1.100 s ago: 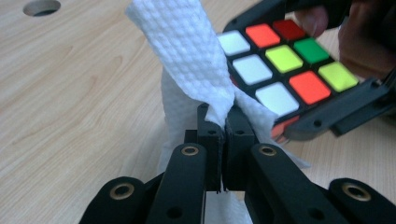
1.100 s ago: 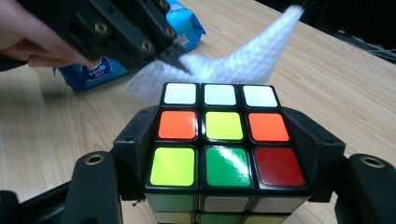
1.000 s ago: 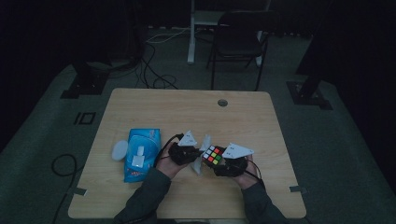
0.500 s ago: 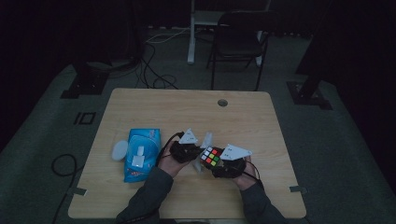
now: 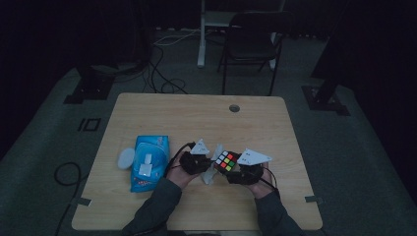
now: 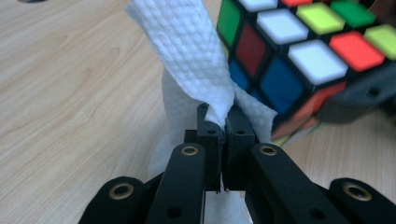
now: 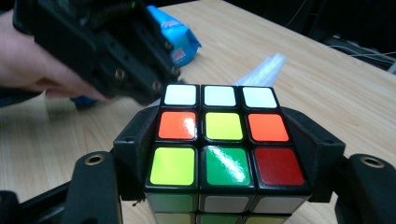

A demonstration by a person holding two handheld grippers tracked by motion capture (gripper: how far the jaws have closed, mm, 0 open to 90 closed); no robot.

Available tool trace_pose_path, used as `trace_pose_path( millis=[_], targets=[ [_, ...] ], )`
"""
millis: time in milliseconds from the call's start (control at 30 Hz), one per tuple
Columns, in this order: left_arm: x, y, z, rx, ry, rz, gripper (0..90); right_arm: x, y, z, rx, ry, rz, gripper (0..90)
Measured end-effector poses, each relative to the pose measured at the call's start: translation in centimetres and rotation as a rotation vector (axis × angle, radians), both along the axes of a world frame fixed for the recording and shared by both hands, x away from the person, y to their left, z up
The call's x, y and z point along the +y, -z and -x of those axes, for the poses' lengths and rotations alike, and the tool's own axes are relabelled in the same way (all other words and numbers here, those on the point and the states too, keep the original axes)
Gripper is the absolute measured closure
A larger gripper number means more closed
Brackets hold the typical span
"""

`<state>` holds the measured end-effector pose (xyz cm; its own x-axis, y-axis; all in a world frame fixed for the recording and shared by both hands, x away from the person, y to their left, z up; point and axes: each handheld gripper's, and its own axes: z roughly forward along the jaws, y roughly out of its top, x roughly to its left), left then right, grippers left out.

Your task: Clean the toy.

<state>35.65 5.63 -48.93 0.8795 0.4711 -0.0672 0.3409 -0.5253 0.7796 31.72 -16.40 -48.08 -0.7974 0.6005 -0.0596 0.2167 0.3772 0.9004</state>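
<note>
A colour-scrambled puzzle cube [image 5: 226, 161] sits between the two hands, just above the table. My right gripper [image 5: 240, 169] is shut on the cube [image 7: 219, 140], with one jaw pressed on each side of it. My left gripper [image 5: 205, 164] is shut on a white textured wipe [image 6: 187, 51], pinched at its fingertips [image 6: 223, 122]. The wipe [image 5: 211, 169] hangs down to the table beside the cube [image 6: 299, 51] and lies against its near face. In the right gripper view the left gripper [image 7: 107, 51] and its hand are just behind the cube's upper left.
A blue pack of wipes [image 5: 147, 162] lies left of the hands, with a white round lid [image 5: 126, 158] beside it. The wooden table [image 5: 196, 118] has a cable hole [image 5: 234, 107] near its far edge. A chair [image 5: 251, 44] stands beyond the table.
</note>
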Motion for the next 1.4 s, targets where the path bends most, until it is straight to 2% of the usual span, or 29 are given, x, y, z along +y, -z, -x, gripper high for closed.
trace_pose_path(
  millis=[133, 333, 533, 633, 1000, 1167, 1400],
  targets=[
    [-0.1, 0.2, 0.0, 0.007, 0.001, 0.0, 88.4, -0.3, -0.2, -0.1, 0.01, 0.008, -0.027, 33.9],
    [-0.1, 0.2, 0.0, 0.005, 0.002, -0.009, 88.4, -0.5, -0.2, -0.2, 0.017, 0.012, -0.044, 33.9],
    [-0.1, -0.1, 0.1, -0.012, -0.002, -0.009, 88.4, -0.4, 0.1, -0.4, 0.036, 0.006, -0.034, 33.9],
    [0.0, -0.3, -0.2, -0.006, -0.001, 0.005, 88.4, -0.3, 0.1, -0.4, 0.042, -0.01, -0.03, 33.9],
    [0.4, -1.3, -0.3, -0.029, -0.022, 0.048, 88.4, 0.8, 0.3, 0.1, 0.057, -0.077, -0.013, 33.9],
    [0.4, -1.5, 0.0, -0.039, -0.011, 0.047, 88.5, 0.6, 0.2, 0.0, 0.051, -0.046, -0.026, 33.9],
    [0.6, -2.0, 0.7, -0.06, -0.006, 0.05, 88.6, -0.2, 0.3, -0.6, 0.073, 0.006, -0.025, 33.9]
  ],
)
